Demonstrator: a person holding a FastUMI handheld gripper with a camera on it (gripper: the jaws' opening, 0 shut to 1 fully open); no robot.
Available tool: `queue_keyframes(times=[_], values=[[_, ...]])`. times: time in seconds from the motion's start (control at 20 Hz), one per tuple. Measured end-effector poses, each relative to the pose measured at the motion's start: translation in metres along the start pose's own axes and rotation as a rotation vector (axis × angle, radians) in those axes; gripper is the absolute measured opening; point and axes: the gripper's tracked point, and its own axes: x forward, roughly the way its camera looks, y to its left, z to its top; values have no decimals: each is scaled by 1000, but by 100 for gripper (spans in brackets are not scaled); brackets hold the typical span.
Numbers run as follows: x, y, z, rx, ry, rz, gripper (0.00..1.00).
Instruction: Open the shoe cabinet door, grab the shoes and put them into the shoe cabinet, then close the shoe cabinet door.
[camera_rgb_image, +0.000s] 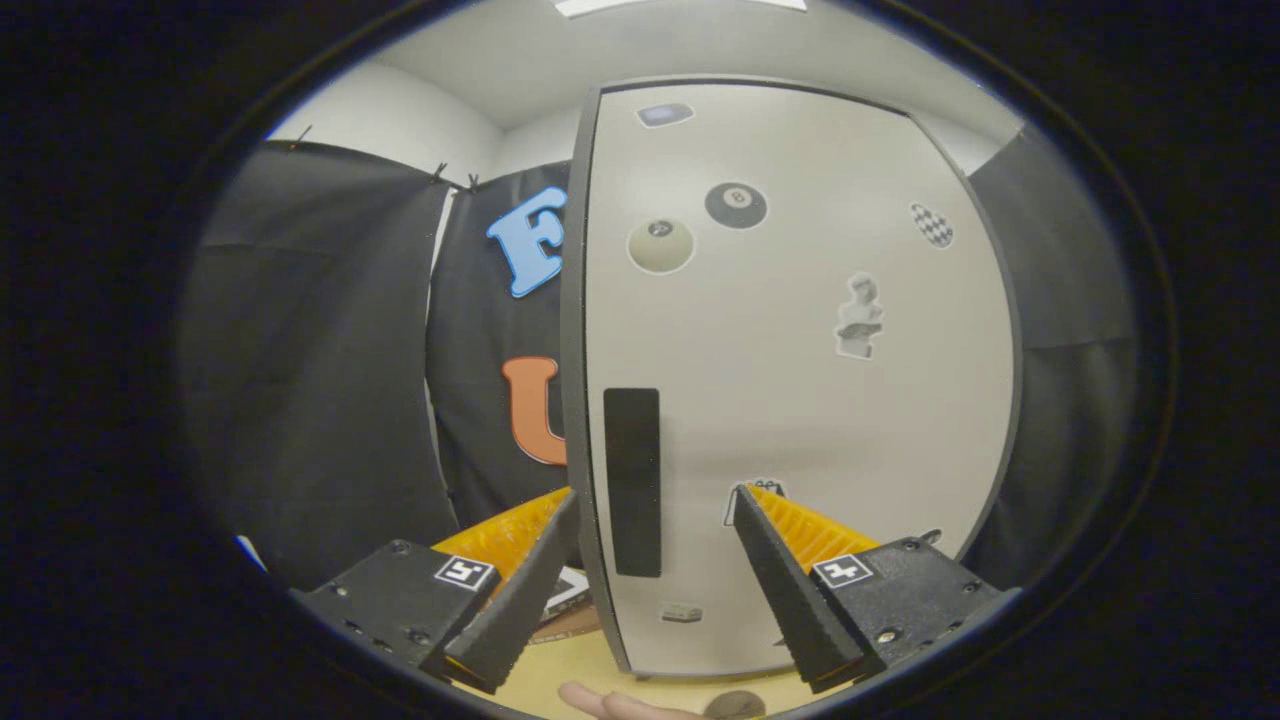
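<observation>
The shoe cabinet door (800, 400) is pale grey-white with a dark grey edge. Its handle (632, 482) is a plain black strip. Stickers dot the door: above the handle, a cream billiard ball (660, 245) and a black eight ball (736, 205); further right of them, a black-and-white checkered oval (931, 224) and a grey-white bust (859, 316). The floor (570, 675) below the door is light tan.

The shoe cabinet door (800, 380) stands just ahead of the spread fingers (760, 540), its handle (632, 482) between them.

Dim, even overhead light (680, 5); strong fisheye warp at edges; sharp ctr.
</observation>
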Motion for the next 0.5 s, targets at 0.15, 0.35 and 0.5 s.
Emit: queue_keyframes(times=[0.15, 0.35, 0.5], values=[[26, -1, -4, 51, 56, -15, 99], [31, 2, 5, 35, 34, -44, 70], [31, 7, -3, 27, 82, -13, 37]])
